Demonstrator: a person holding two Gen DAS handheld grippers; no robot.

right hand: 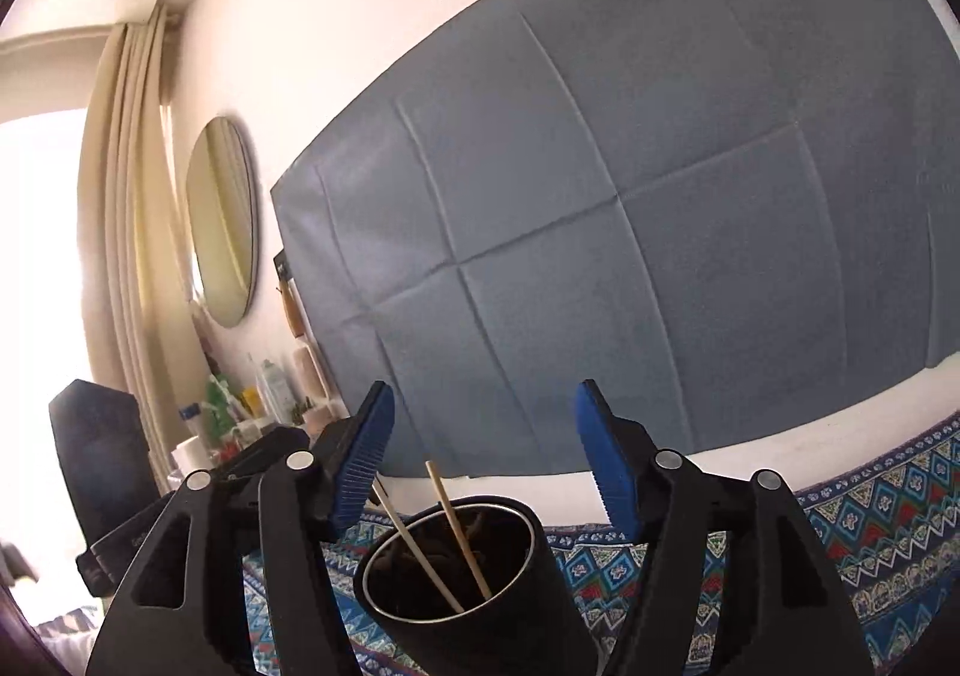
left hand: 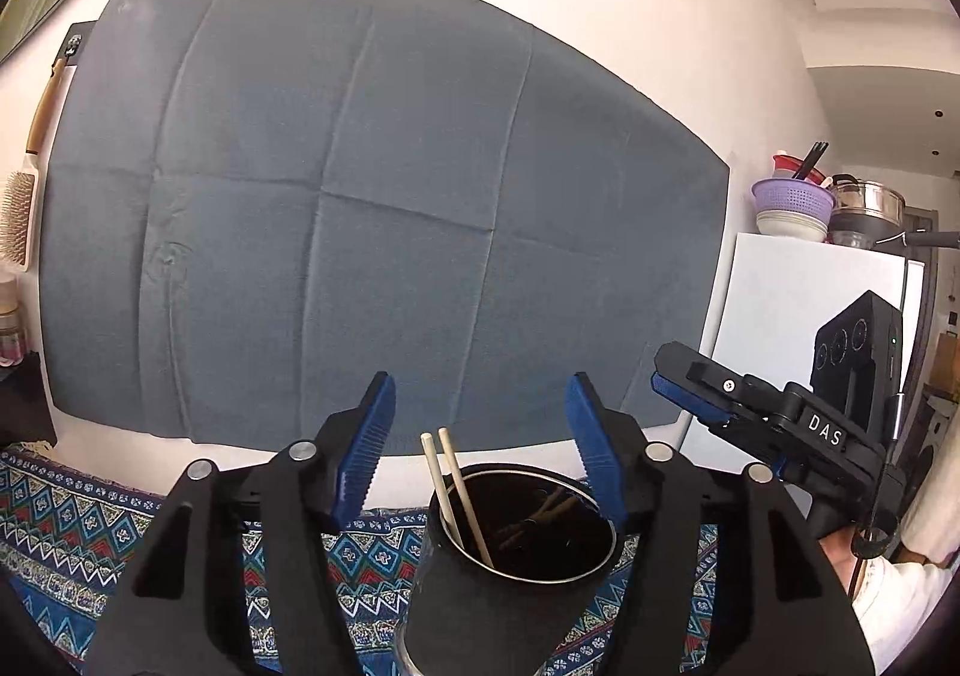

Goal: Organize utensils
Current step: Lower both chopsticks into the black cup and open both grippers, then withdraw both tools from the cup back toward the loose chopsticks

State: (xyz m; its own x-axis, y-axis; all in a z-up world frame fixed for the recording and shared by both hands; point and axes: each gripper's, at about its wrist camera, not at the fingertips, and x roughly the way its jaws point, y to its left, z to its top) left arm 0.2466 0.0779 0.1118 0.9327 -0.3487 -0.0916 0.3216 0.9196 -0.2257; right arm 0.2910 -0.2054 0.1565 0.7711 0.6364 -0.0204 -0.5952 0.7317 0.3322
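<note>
A black cup (left hand: 516, 568) with a metal rim stands on a patterned cloth (left hand: 66, 520), holding two pale chopsticks (left hand: 456, 490). The left gripper (left hand: 480, 436) and right gripper (right hand: 483, 451) hover over it, jaws wide, empty.

matt black cup (left hand: 510, 574) w/ shiny metal inner rim; two pale wooden chopsticks (left hand: 459, 496) lean to 11 o'clock. left gripper (left hand: 480, 436) & right gripper (right hand: 483, 445): matt black plastic, ribbed blue pads (left hand: 366, 454), bright metal pins. patterned woven cloth (right hand: 870, 526); creased grey fabric sheet (left hand: 360, 196).
</note>
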